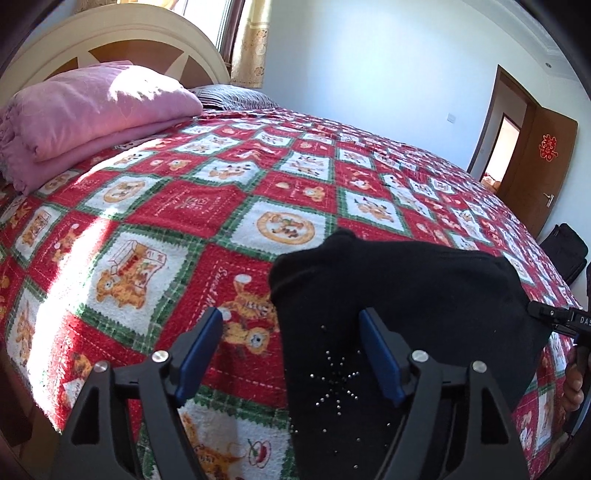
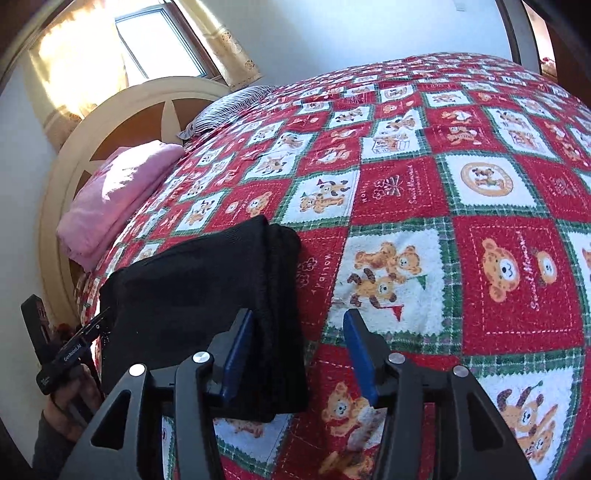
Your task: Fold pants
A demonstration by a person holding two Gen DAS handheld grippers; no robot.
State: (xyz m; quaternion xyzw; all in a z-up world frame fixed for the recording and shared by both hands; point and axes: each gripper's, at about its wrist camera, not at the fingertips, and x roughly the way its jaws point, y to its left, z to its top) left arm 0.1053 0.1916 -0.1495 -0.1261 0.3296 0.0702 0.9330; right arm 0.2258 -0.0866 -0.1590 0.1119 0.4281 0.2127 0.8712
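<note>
The black pants (image 1: pixel 406 295) lie folded into a compact stack on the bed, a star of small studs on the top layer. My left gripper (image 1: pixel 291 317) stands open over their left edge. Its right pad (image 1: pixel 380 358) is above the cloth and its left pad (image 1: pixel 201 350) above the bedspread. In the right wrist view the pants (image 2: pixel 199 295) sit at lower left. My right gripper (image 2: pixel 298 321) is open over their right edge, the left pad (image 2: pixel 240 354) over the black cloth. Neither pair of pads presses on the fabric.
A red, green and white teddy-bear bedspread (image 1: pixel 184 206) covers the bed. A folded pink blanket (image 1: pixel 92 110) and a striped pillow (image 1: pixel 232 94) lie by the cream headboard (image 1: pixel 110 33). A brown door (image 1: pixel 535 166) and a black bag (image 1: pixel 565 254) are at the far right.
</note>
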